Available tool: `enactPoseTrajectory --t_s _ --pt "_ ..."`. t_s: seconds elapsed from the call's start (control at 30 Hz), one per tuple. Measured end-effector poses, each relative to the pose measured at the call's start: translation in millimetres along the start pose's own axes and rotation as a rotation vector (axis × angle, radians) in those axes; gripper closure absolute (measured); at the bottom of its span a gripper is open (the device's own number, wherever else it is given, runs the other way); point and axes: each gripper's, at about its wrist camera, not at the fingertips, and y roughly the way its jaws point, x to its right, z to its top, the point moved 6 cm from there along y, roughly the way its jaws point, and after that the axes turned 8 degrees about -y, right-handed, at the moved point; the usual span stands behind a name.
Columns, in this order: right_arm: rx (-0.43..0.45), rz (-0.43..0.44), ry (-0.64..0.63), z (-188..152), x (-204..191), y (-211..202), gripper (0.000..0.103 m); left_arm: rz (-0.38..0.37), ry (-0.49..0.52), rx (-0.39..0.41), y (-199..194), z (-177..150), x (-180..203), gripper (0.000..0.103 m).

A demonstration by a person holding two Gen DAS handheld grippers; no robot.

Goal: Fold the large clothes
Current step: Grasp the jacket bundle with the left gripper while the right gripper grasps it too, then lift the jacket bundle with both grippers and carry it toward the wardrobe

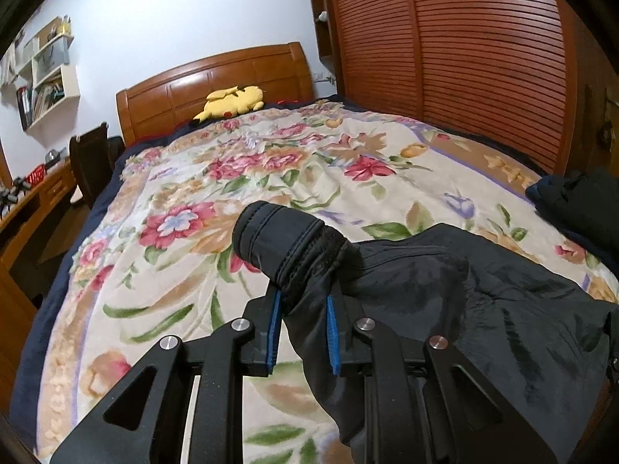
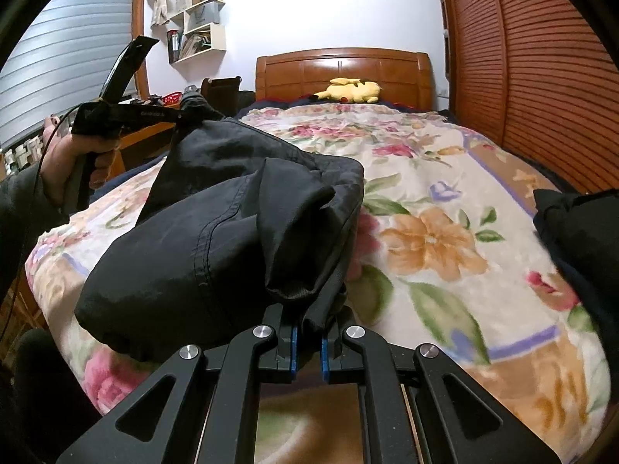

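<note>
Black linkage arms with round silver pivots fill the bottom of both wrist views, each pair ending in blue ribbed pads. On the left, the left tool is clamped on a bunched cuff of the black garment, a thin, matte, slightly crinkled cloth with stitched seams; the rolled cuff stands up past the pads like a short tube. From the right wrist view a hand in a dark sleeve grips that tool's handle, holding the cloth's far end up. The garment's long axis runs from that raised end down to the right tool, whose pads are closed tight on a gathered fold. Between the two tools the cloth sags over the bed, covered by one plush floral blanket. One yellow soft toy lies by the wooden headboard. A second dark bundle sits at the bed's right edge.
</note>
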Motion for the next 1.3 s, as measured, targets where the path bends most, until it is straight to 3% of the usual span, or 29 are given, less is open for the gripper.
enactPoseTrajectory --t_s 0.3,0.53,0.7,0.9,1.1,1.3 --pt "0.008 -0.026 -0.034 2 10 -7 0.096 -0.016 0.033 0.025 -1 3 33 0.083" --pt "0.016 -0.1 -0.081 6 37 -27 0.096 -0.051 0.049 0.058 1 15 78 0.083" --pt "0.021 -0.222 -0.086 15 79 -44 0.096 -0.103 0.096 0.031 10 36 134 0.084" --pt "0.021 -0.359 -0.134 36 127 -69 0.097 -0.176 0.116 0.098 2 81 208 0.084" --pt "0.063 -0.487 -0.148 82 169 -126 0.097 -0.25 0.109 0.198 -17 141 269 0.085" --pt "0.033 -0.655 -0.124 86 222 -188 0.097 -0.388 0.078 0.189 -7 178 352 0.085"
